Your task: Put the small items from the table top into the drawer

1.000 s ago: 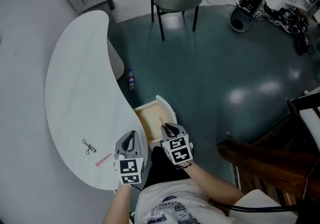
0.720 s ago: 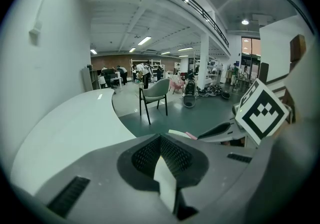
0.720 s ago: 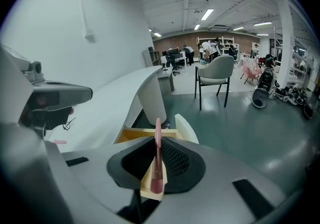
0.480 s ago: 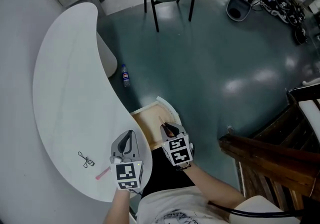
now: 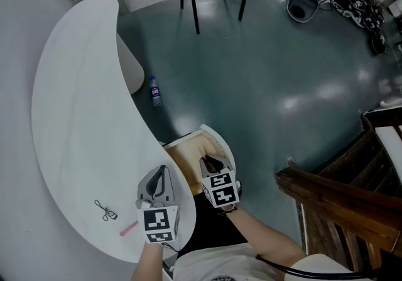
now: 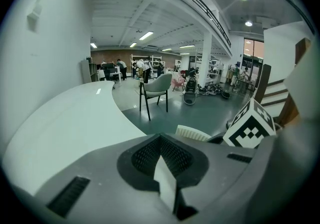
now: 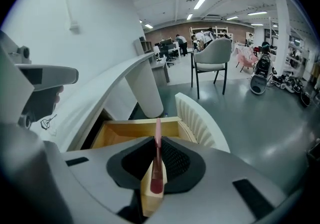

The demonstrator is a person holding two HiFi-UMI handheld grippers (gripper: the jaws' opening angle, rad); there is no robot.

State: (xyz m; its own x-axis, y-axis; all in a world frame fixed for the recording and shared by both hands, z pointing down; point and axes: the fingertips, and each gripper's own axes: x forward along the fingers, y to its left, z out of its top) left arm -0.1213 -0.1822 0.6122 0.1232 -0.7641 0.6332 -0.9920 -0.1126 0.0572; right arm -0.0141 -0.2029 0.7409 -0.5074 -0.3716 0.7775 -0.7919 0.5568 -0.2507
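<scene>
Pink and slender, a stick (image 7: 158,140) is clamped in the right gripper (image 5: 212,165), poised just above the open wooden drawer (image 5: 186,155) and not yet let go. Beside the drawer, the left gripper (image 5: 158,179) has its jaws together on nothing. Well away from the drawer, a second pink stick (image 5: 128,229) and a black wire item (image 5: 105,210), possibly an eyelash curler, lie on the white table (image 5: 75,116); both are left to fetch.
</scene>
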